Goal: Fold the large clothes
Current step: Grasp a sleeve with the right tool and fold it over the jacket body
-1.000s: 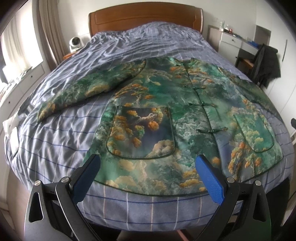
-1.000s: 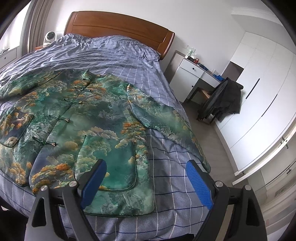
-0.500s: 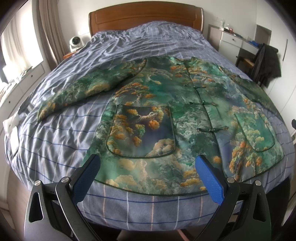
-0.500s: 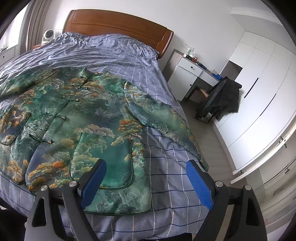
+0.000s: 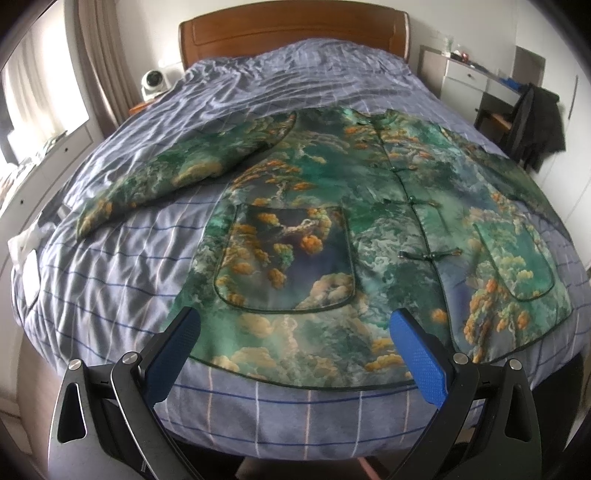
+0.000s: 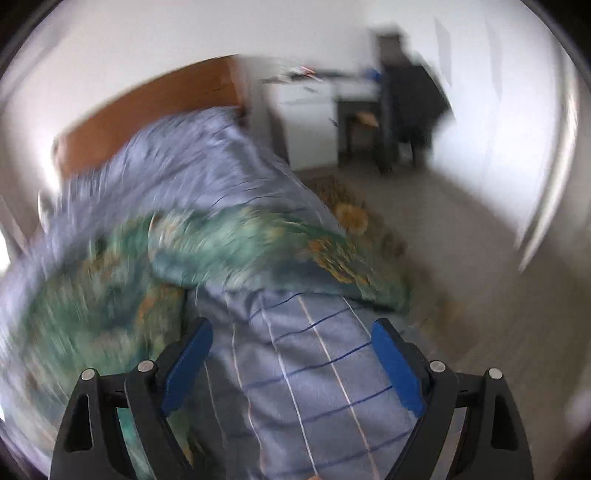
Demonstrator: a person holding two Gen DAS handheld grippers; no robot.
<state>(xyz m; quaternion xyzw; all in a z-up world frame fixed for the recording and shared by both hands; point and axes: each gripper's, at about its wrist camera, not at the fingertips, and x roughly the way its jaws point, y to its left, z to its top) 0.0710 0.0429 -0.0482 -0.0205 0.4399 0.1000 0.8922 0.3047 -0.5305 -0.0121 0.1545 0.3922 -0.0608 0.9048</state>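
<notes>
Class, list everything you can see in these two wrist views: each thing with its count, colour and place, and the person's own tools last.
Jacket: one, green with orange print, spread flat on the bed.
Duvet: one, blue-grey check, covering the bed.
Headboard: one, brown wood, far end.
Desk: one, white, right of the bed.
Dark garment: one, black, hung by the desk.
Camera: one, white, left of the headboard.
Left hand-held gripper: one, black with blue pads, open, above the hem.
Right hand-held gripper: one, same colours, open, over the bed's corner.

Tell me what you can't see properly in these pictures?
- Right wrist view: motion blur smears the jacket print and the desk items.
- Left wrist view: the jacket's far sleeve drops over the bed's edge.
- Desk items: too small.
</notes>
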